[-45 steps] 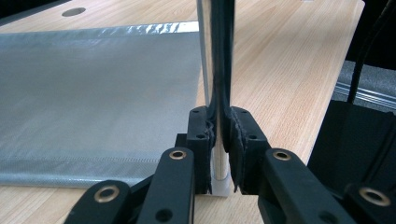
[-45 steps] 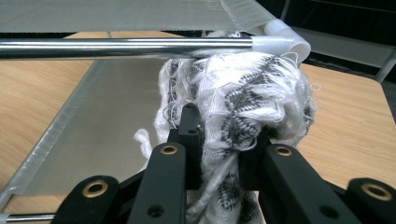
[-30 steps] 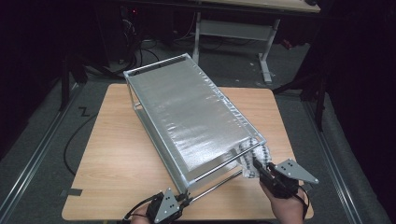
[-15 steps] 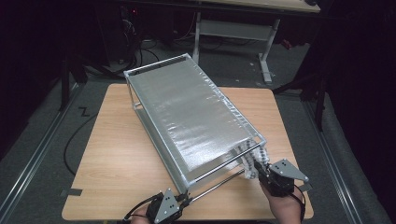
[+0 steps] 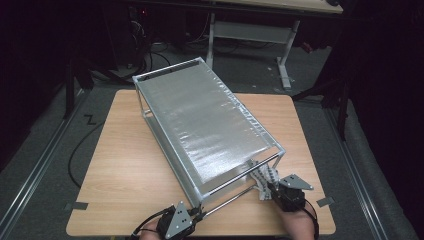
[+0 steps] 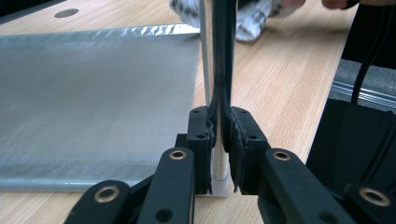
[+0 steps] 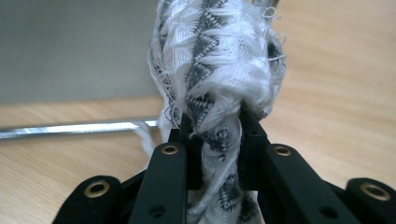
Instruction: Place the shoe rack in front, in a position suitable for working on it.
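A metal frame rack with a silvery sheet stretched over it lies slanted across the wooden table. At its near corner, my left gripper is shut on a thin upright bar of the frame, and the sheet lies to the left of that bar. By the frame's near right corner, my right gripper is shut on a bunched white cloth with a black zigzag pattern. The same cloth appears beyond the bar in the left gripper view.
A desk on white legs stands behind the table. A black cable curls on the grey floor at the left, beside a metal floor rail. Bare tabletop lies left of the frame.
My right gripper has sunk toward the table beside the frame's near right corner, keeping hold of the cloth. My left gripper and the frame have stayed put.
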A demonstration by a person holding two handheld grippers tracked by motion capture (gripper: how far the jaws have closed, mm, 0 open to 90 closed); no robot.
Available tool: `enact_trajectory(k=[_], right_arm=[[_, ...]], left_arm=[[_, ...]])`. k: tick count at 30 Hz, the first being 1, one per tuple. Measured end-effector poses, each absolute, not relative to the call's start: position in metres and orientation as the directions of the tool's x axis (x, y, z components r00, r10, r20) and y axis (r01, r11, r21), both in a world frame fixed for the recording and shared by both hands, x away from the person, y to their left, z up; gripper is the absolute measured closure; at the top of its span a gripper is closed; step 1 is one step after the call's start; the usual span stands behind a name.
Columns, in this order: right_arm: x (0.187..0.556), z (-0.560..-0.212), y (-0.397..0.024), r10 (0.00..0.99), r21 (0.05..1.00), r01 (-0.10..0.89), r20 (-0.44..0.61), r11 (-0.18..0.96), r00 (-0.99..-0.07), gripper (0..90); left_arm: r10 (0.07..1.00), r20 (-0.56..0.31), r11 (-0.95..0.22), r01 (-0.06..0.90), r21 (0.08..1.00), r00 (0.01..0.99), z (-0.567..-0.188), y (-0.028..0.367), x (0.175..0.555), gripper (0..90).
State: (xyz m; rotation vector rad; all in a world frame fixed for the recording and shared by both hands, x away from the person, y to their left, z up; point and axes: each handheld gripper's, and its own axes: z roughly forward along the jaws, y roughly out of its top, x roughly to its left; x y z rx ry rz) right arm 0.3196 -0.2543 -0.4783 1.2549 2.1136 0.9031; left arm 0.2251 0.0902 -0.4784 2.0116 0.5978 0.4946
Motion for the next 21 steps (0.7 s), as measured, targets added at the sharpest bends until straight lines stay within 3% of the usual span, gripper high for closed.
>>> enact_trajectory(k=[6, 21], right_arm=[[0.325, -0.496, -0.256, 0.894, 0.721, 0.588, -0.101, 0.368, -0.436, 76.9], [0.318, -0.476, -0.256, 0.894, 0.764, 0.535, -0.119, 0.361, -0.432, 76.9]], left_arm=[[0.594, 0.101, -0.433, 0.212, 0.876, 0.798, -0.478, 0.09, 0.225, 79.2], [0.6, 0.074, -0.403, 0.221, 0.888, 0.796, -0.48, 0.088, 0.224, 79.2]])
